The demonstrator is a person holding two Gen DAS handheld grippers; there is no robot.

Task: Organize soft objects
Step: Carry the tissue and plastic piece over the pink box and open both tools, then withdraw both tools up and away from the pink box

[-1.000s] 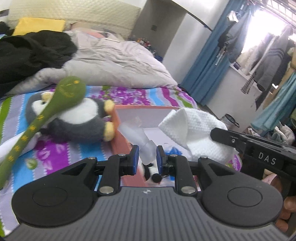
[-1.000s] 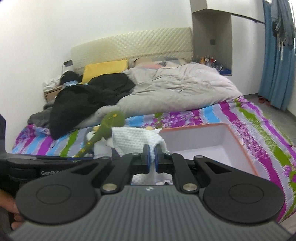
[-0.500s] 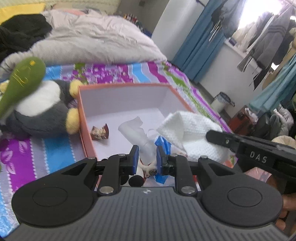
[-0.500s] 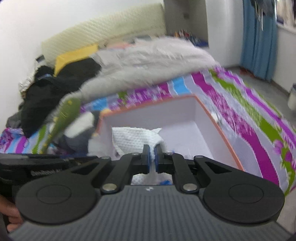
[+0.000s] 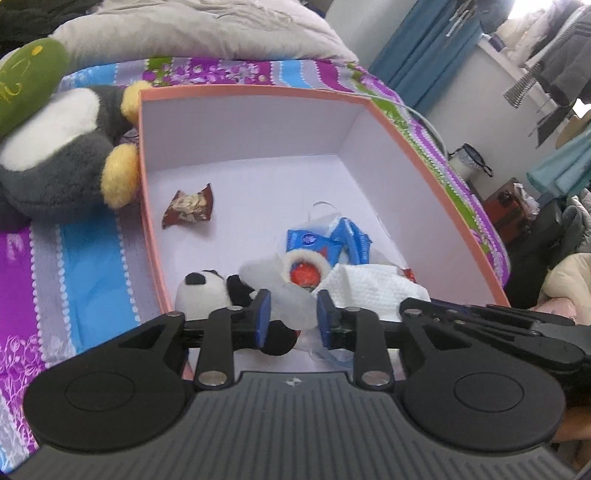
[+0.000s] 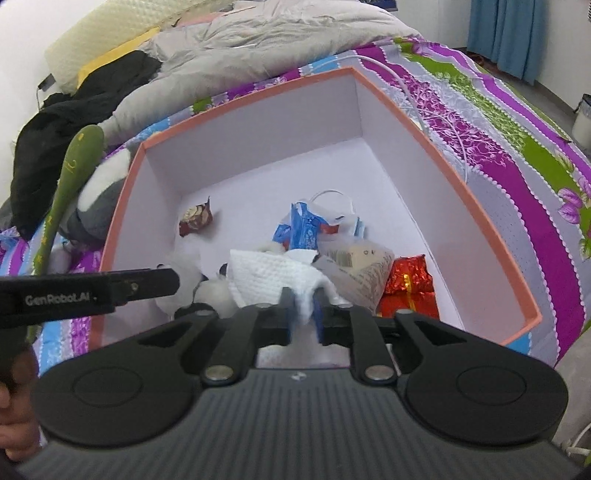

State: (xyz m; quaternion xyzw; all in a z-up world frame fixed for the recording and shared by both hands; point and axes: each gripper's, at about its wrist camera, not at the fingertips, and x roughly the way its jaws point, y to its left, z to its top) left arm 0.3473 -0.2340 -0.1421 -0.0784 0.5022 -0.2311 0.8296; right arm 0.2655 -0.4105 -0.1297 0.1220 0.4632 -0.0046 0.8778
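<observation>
- Left gripper [image 5: 291, 317]: jaws opening, a translucent white plastic piece [image 5: 291, 299] seen between them, apparently unpressed.
- Right gripper [image 6: 304, 314]: jaws opening, white towel [image 6: 273, 277] between the pads, inside the box [image 6: 491, 236].

It was a home bedroom: a bed w/ striped floral sheet [image 6: 498, 122], rumpled grey duvet [image 6: 258, 40], yellow pillow [image 6: 110, 55] & padded headboard [image 6: 107, 29]; blue curtains [image 5: 417, 55], clothes on hangers [image 5: 561, 48], plush toys [image 5: 55, 155] beside a box [image 5: 258, 92]
</observation>
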